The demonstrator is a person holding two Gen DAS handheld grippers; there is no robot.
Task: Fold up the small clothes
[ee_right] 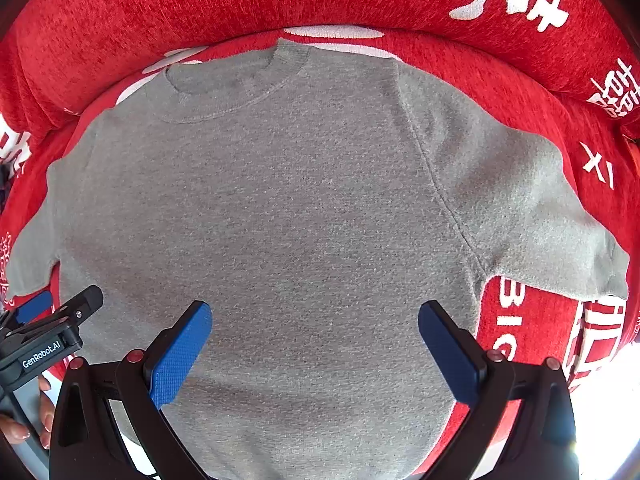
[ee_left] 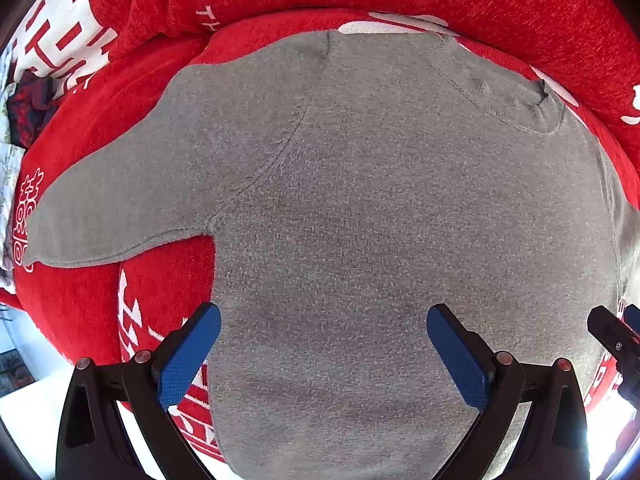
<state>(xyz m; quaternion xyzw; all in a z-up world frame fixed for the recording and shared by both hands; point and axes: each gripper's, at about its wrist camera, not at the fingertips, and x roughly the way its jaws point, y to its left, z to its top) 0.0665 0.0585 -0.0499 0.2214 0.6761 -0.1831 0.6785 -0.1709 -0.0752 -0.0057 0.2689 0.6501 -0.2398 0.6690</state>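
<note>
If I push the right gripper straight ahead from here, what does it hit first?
Most likely the grey shirt: the open right gripper points at the shirt's body, lying flat on the red cover, with nothing between. How far off it hangs is unclear.

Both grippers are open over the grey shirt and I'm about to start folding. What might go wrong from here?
1. The left gripper and right gripper hang over the middle of the grey shirt, not an edge; closing here would likely bunch the fabric.
2. The two grippers sit close together, so they may collide.
3. The red cover beneath looks soft; a low pinch at the left sleeve might catch it too.
</note>
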